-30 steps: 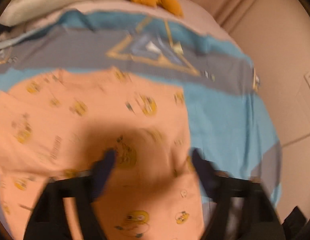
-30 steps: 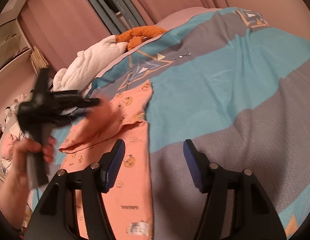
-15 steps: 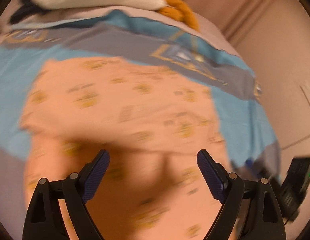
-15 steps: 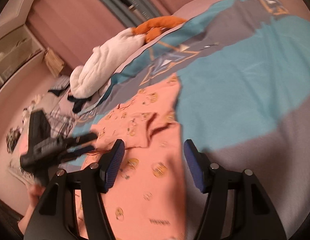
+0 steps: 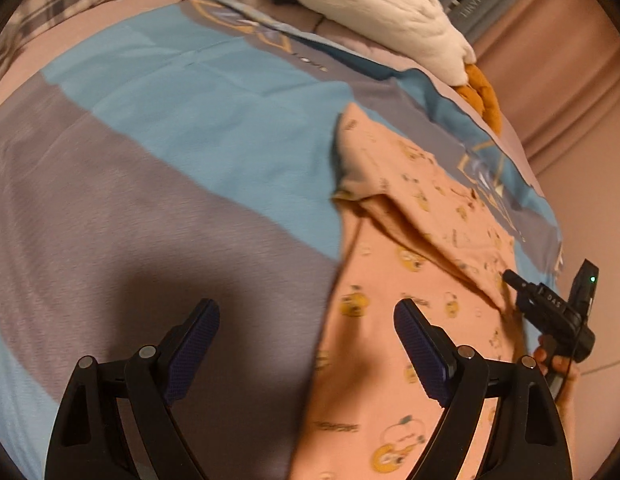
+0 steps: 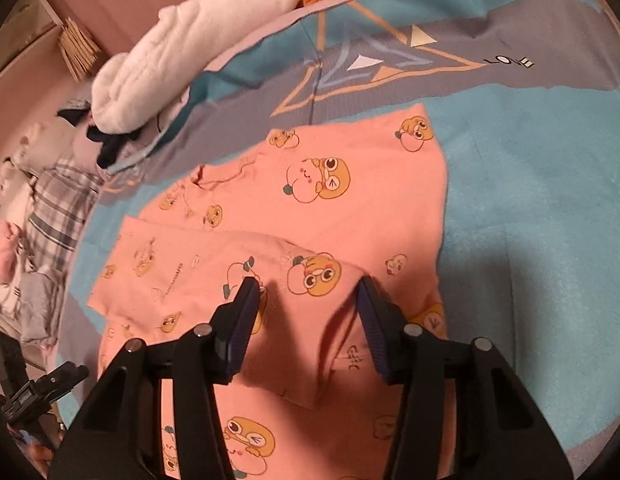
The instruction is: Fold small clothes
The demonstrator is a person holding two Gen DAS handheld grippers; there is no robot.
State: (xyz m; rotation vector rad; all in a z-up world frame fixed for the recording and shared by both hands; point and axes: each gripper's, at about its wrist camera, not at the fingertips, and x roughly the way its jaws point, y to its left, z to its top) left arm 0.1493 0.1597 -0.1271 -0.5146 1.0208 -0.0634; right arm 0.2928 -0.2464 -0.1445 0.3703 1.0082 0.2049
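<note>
Our pink top lies flat on the striped bedspread, one sleeve folded across it. Our right tongs have just been closing and hover over that fold, pads not pressing. Our left tongs gape wide, empty, at its edge.

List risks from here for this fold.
1. Right gripper, whose jaws have just been closing, straddles the folded flap of the pink garment; it may pinch several layers and drag the fold.
2. Left gripper, open, hangs mostly over the bedspread, so it could grab that instead.
</note>
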